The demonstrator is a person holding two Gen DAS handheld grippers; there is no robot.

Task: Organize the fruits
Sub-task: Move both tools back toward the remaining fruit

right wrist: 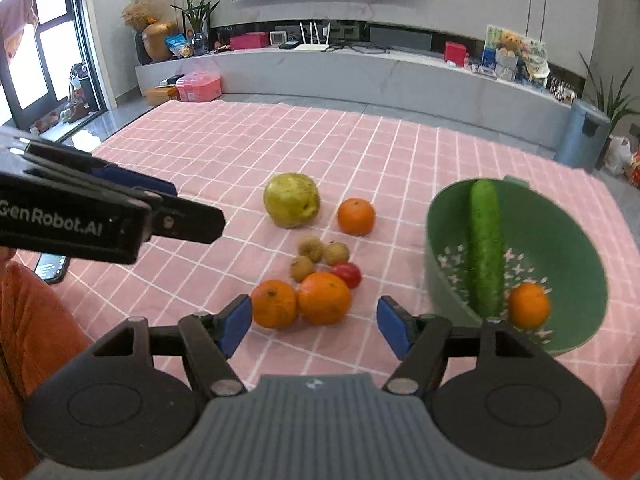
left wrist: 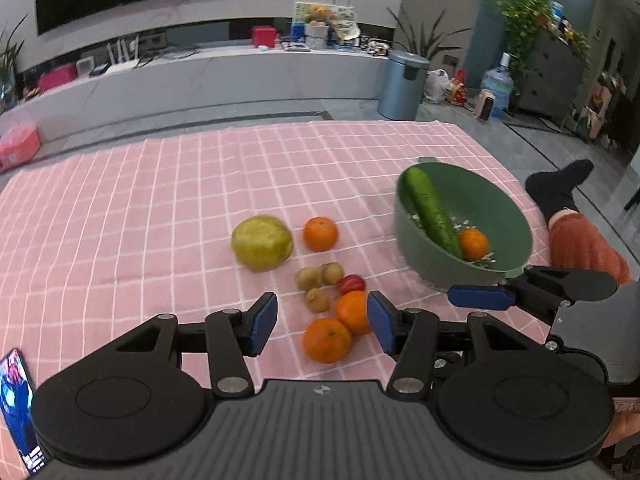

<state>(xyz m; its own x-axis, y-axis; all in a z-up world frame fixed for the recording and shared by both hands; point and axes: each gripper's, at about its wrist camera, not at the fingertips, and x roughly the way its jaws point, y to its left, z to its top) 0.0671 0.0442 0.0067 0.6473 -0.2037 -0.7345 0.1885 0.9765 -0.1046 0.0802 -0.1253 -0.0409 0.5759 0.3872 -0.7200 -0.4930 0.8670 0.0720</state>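
Here, on the pink checked cloth [right wrist: 200, 152], lie one yellow-green pear [right wrist: 291, 199], three loose oranges [right wrist: 356, 216], three small brown fruits [right wrist: 311, 249] and one red fruit [right wrist: 347, 273]. Rightward, the green bowl [right wrist: 576, 240] holds one cucumber [right wrist: 486, 248] and one orange [right wrist: 529, 305]. Left tongs [left wrist: 322, 322] and right tongs [right wrist: 315, 326] both gape, empty.

Black hand-held gripper [left wrist: 322, 322], blue pads [left wrist: 264, 322]

"GenRobot.AI" on left tongs [right wrist: 172, 188]

phone [left wrist: 16, 408] cut off, bowl [right wrist: 560, 232] blurred
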